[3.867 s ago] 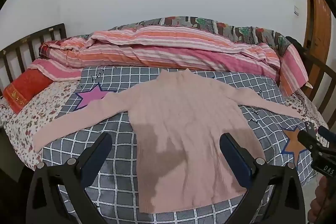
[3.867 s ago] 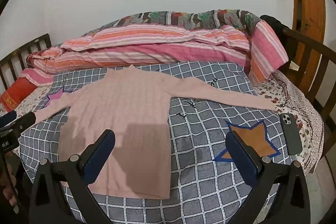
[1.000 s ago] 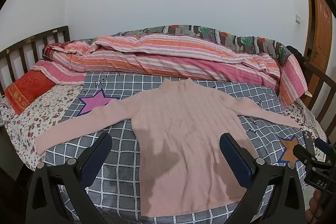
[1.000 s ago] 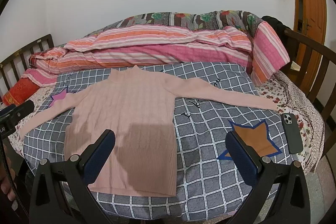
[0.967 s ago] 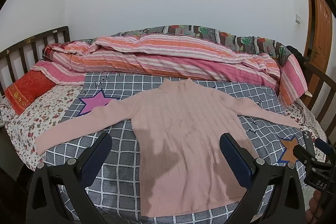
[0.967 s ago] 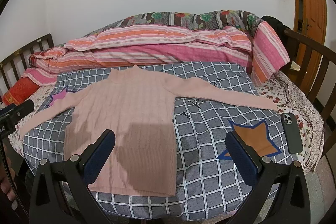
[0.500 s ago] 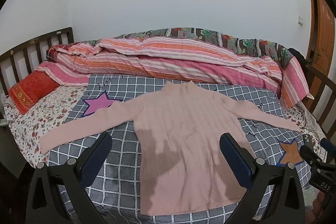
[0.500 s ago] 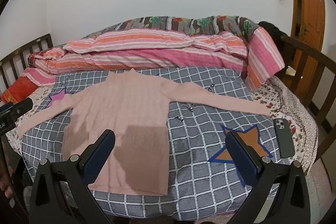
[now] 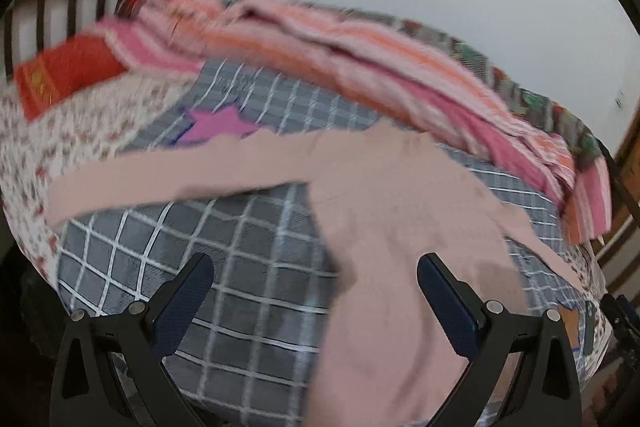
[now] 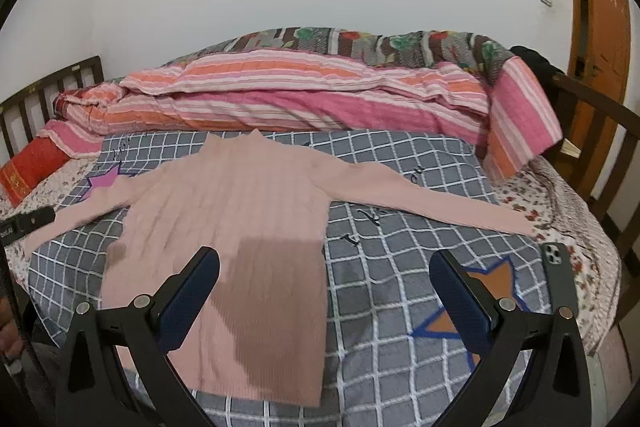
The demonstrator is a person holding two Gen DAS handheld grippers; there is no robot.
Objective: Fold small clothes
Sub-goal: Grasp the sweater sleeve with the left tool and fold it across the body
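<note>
Two grippers, left (image 9: 314, 285) and right (image 10: 324, 281), hang with fingers spread wide and empty. Beyond them we see a pink sweater (image 10: 240, 219) flat on the checked blanket (image 10: 400, 267), sleeves outstretched; a phone (image 10: 558, 279) lies right; striped bedding (image 10: 300, 95) is heaped behind.

So the count: one pink sweater (image 10: 240, 227) with two sleeves spread out, one grey checked blanket (image 10: 400, 307) with two stars showing, one purple (image 10: 105, 179) and one orange (image 10: 486, 291). One striped quilt (image 10: 300, 95), one red pillow (image 10: 30, 167), one phone (image 10: 560, 279). Two grippers, left (image 9: 314, 287) and right (image 10: 324, 283), both gaping wide.
</note>
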